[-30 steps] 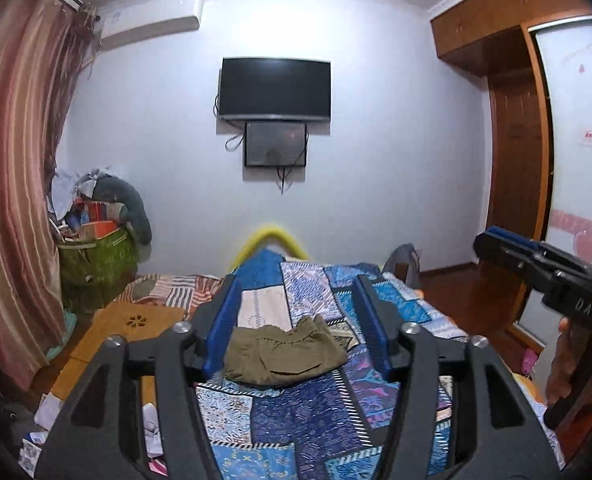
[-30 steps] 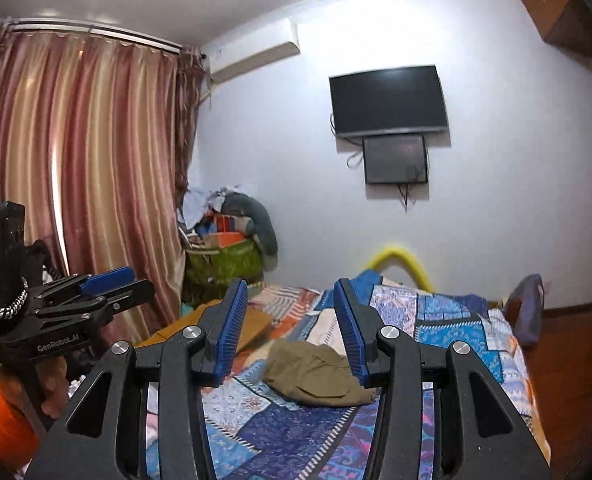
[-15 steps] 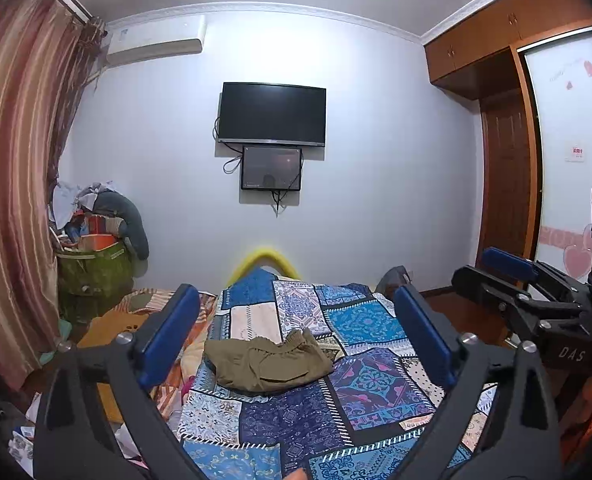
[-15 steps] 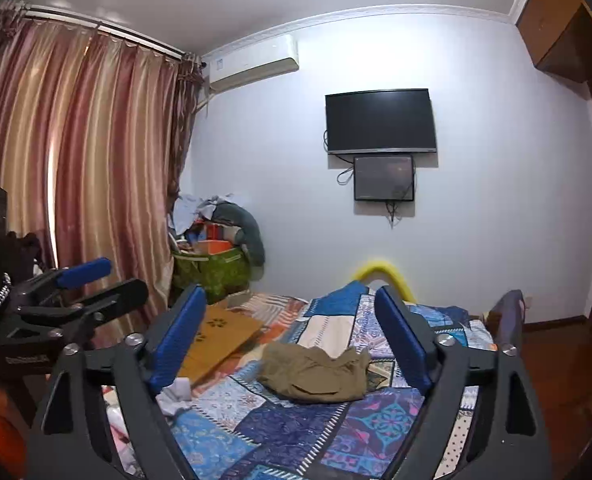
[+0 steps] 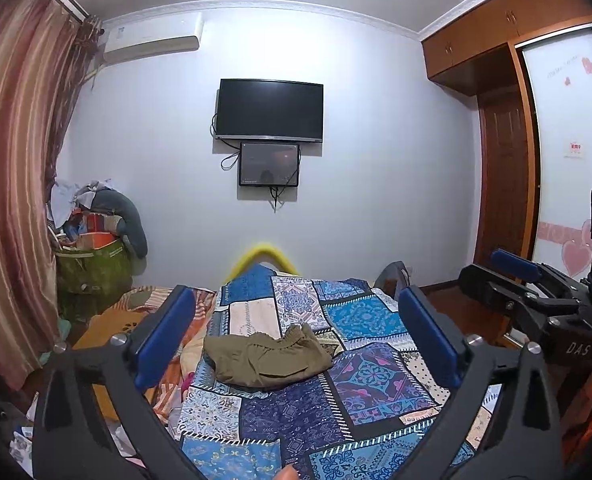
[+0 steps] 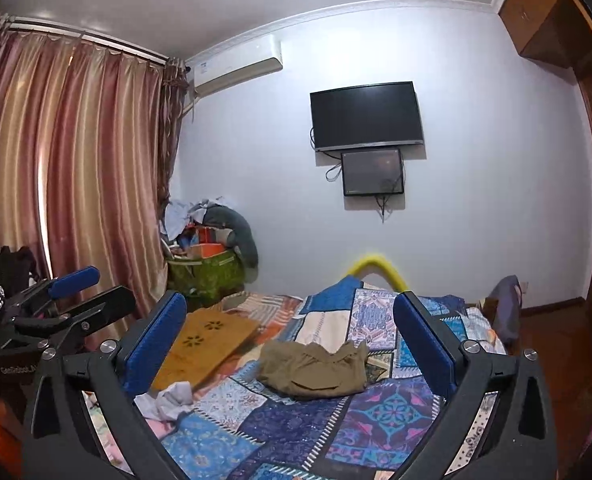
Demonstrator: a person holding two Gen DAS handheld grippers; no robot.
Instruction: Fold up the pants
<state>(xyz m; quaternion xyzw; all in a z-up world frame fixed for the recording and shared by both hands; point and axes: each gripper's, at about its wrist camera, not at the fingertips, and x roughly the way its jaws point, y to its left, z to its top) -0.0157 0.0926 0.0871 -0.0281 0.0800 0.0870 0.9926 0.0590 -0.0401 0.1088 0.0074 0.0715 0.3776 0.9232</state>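
Both jaws wide and empty, our left gripper and right gripper face crumpled olive-green cloth pants on the patchwork-quilted bed; soft, light, we would pinch the elastic waistband corners.

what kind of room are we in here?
Looks like a home bedroom. A bed with a patchwork quilt fills the foreground, olive pants lying bunched on it; a dark TV hangs on the far wall, with a wooden wardrobe on one side and long curtains on the other.
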